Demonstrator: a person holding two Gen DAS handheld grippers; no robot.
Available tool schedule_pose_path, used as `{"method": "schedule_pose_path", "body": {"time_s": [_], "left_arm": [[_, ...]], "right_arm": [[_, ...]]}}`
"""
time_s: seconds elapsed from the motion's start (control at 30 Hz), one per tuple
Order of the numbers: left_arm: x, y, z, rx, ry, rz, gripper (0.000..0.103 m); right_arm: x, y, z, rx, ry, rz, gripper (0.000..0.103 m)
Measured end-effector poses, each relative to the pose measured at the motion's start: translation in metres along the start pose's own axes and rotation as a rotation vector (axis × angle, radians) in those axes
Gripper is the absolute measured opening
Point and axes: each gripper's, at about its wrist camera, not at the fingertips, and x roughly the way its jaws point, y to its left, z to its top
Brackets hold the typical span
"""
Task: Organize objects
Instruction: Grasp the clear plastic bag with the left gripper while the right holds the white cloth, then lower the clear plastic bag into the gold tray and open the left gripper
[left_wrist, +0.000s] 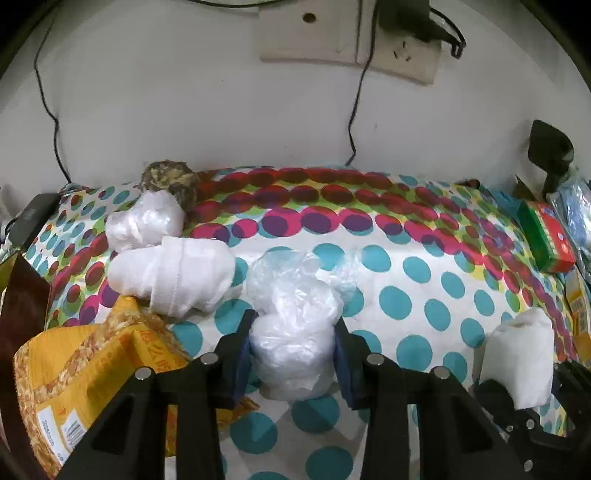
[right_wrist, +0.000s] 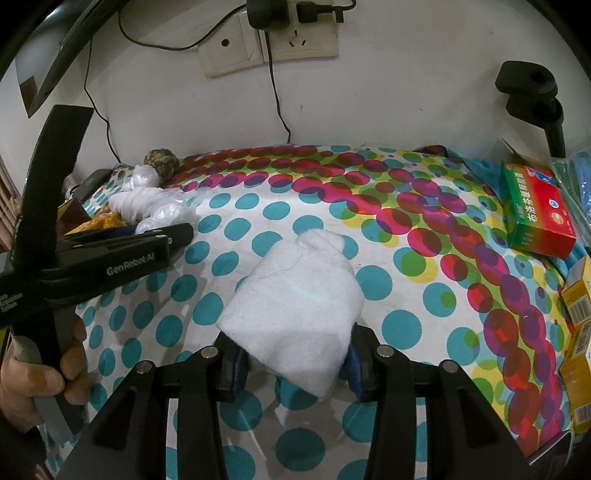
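A crumpled plastic bag (left_wrist: 295, 343) is pinched by the left gripper (left_wrist: 293, 354) at six o'clock; a white cloth (right_wrist: 295, 306) is clamped in the right gripper (right_wrist: 295, 363).

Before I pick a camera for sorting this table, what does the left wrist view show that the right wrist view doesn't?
Only the left wrist view shows the left gripper closed on a crumpled clear plastic bag, and most of the yellow snack bag. Only the right wrist view shows the hand and the yellow boxes. Both show the white cloth in the right gripper, the green and red box and the dotted tablecloth.
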Motion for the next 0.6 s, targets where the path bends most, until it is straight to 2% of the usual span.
{"method": "schedule_pose_path", "body": {"time_s": [0.33, 0.6], "left_arm": [[-0.007, -0.009, -0.006, 0.037, -0.033, 0.037, 0.037], [-0.028, -0.011, -0.004, 0.028, -0.054, 0.004, 0.037]], "right_arm": [[-0.001, 0.0, 0.001, 0.003, -0.001, -0.005, 0.041], [0.001, 0.005, 0.003, -0.003, 0.001, -0.019, 0.04]]}}
